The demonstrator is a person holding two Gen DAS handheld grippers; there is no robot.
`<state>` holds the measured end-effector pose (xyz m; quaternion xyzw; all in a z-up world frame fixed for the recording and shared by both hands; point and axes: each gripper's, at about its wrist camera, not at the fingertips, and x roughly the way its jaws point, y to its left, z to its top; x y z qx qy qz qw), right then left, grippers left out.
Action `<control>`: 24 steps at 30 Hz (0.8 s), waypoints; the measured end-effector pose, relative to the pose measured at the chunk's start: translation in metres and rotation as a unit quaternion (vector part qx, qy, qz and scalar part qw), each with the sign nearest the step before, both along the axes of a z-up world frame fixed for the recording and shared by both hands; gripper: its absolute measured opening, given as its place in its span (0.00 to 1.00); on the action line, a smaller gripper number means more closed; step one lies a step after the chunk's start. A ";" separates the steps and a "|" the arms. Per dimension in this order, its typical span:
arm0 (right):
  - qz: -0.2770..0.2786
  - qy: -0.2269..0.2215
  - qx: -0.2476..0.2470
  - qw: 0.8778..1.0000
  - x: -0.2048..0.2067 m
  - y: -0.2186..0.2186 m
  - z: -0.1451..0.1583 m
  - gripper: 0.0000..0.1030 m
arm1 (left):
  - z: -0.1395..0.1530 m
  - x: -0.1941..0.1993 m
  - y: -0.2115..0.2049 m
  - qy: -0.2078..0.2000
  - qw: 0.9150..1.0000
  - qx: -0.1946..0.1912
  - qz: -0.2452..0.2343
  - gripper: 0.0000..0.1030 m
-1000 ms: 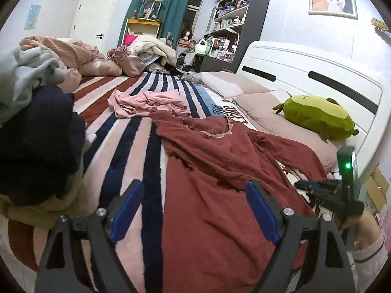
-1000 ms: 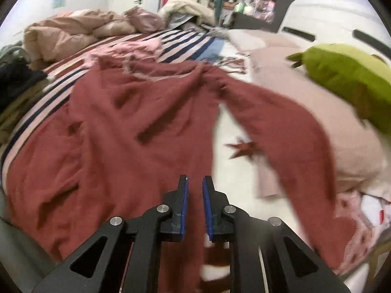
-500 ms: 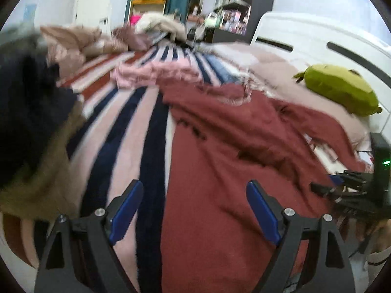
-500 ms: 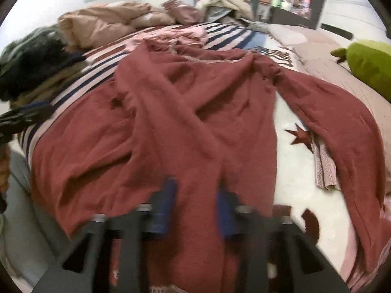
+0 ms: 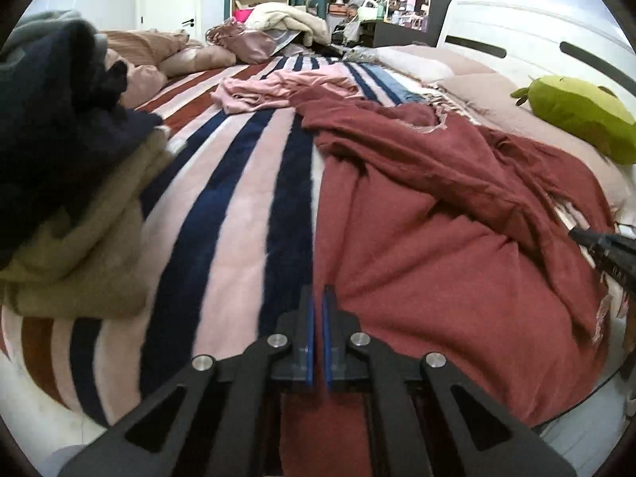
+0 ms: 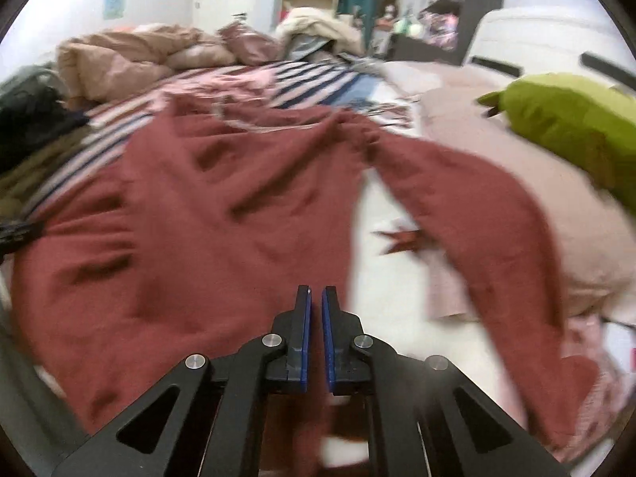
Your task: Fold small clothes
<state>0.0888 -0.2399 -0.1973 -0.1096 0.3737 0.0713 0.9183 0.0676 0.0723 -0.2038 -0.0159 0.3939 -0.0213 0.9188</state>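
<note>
The red garment [image 5: 437,246] is matt, soft woven cloth; the striped blanket [image 5: 238,198] looks fleecy. The left gripper [image 5: 317,306] is matt black plastic with shiny metal screws.

Left gripper [image 5: 317,298] at lower centre of its frame, blue pads nearly together (thin gap), right gripper [image 6: 317,298] likewise, low centre.

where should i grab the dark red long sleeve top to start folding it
Take the dark red long-sleeve top by its splayed right sleeve, near the cuff, coming from the pillow side. It lies flat and apart from the body, so it could fold inward cleanly.
</note>
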 end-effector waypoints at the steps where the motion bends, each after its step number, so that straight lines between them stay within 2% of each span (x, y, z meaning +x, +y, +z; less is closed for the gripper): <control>1: -0.008 0.001 -0.003 1.000 0.003 -0.005 0.001 0.01 | -0.002 0.000 0.001 0.002 1.000 -0.002 0.002 0.02; 3: 0.004 0.011 0.031 0.999 0.005 -0.013 0.005 0.03 | -0.002 0.000 0.002 0.010 1.000 -0.011 -0.002 0.05; 4: 0.019 0.012 0.059 0.998 0.003 -0.015 0.011 0.04 | -0.001 0.000 0.001 0.012 1.000 -0.014 -0.009 0.11; 5: 0.036 0.011 0.079 0.996 -0.001 -0.013 0.016 0.04 | 0.003 -0.001 0.000 0.008 1.000 -0.016 -0.016 0.29; 6: 0.052 0.010 0.092 0.994 -0.003 -0.010 0.021 0.05 | 0.010 -0.002 -0.001 -0.001 0.999 -0.023 -0.023 0.37; 7: 0.079 0.014 0.106 0.991 -0.005 -0.001 0.026 0.14 | 0.016 -0.004 -0.001 -0.015 0.999 -0.034 -0.026 0.42; 8: 0.097 0.018 0.112 0.989 -0.006 0.006 0.028 0.21 | 0.022 -0.004 -0.002 -0.023 0.998 -0.042 -0.028 0.42; 9: 0.122 0.024 0.119 0.985 -0.006 0.018 0.029 0.37 | 0.029 -0.002 -0.003 -0.033 0.998 -0.051 -0.030 0.42; 10: 0.137 0.028 0.123 0.983 -0.005 0.026 0.027 0.48 | 0.034 -0.001 -0.005 -0.041 0.997 -0.055 -0.032 0.42; 11: 0.151 0.036 0.126 0.980 -0.003 0.036 0.024 0.49 | 0.040 0.002 -0.007 -0.050 0.996 -0.060 -0.035 0.43; 14: 0.176 0.058 0.108 0.977 0.010 0.066 0.004 0.49 | 0.047 0.007 -0.011 -0.061 0.995 -0.064 -0.046 0.44; 17: 0.176 0.051 0.079 0.980 0.024 0.088 -0.009 0.46 | 0.046 0.008 -0.010 -0.062 0.995 -0.070 -0.045 0.47; 19: 0.185 0.055 0.092 0.977 0.030 0.092 -0.012 0.26 | 0.042 0.008 -0.007 -0.058 0.995 -0.074 -0.046 0.47; 20: 0.189 0.053 0.091 0.976 0.030 0.094 -0.011 0.22 | 0.041 0.009 -0.007 -0.056 0.995 -0.073 -0.045 0.47; 21: 0.198 0.050 0.090 0.975 0.030 0.096 -0.009 0.13 | 0.039 0.009 -0.006 -0.055 0.995 -0.072 -0.044 0.47; 22: 0.207 0.051 0.095 0.972 0.027 0.096 -0.008 0.09 | 0.038 0.009 -0.004 -0.054 0.995 -0.072 -0.043 0.47; 24: 0.231 0.055 0.116 0.964 0.020 0.094 -0.006 0.09 | 0.037 0.010 -0.003 -0.052 0.995 -0.076 -0.042 0.47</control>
